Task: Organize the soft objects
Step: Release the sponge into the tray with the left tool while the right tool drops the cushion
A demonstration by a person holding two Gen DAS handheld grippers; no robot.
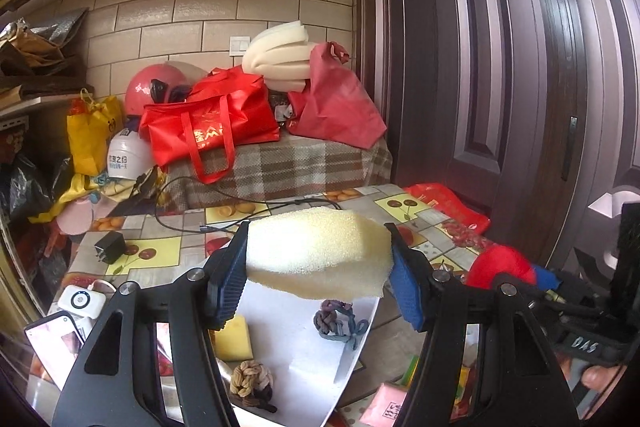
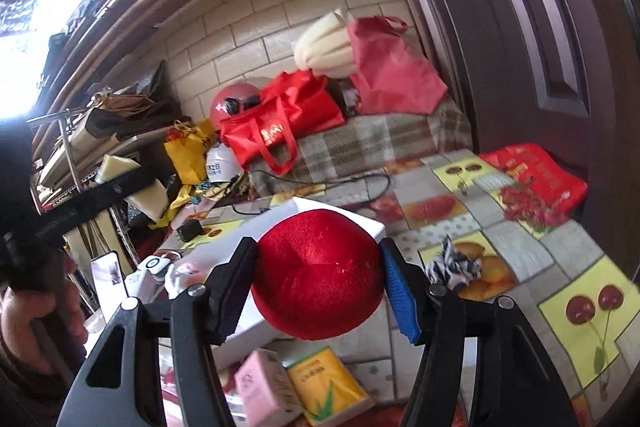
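Left wrist view: my left gripper point(image 1: 318, 259) is clamped across the long axis of the pale sponge point(image 1: 318, 253), over the white tray point(image 1: 280, 339) below. My right gripper point(image 2: 318, 277) squeezes the red plush ball point(image 2: 318, 275) beside it, equally near.

Right gripper point(image 2: 318, 277) up off the table, both pads pressed into a red plush ball point(image 2: 318, 273), squeezing its sides. Behind the ball, a white box point(image 2: 360, 221) on the fruit-print tablecloth point(image 2: 520, 259). Just below the ball lie a pink packet point(image 2: 266, 385) and a yellow packet point(image 2: 328, 383), side by side. Off to the right, a black-and-white striped cloth point(image 2: 452, 265), crumpled.
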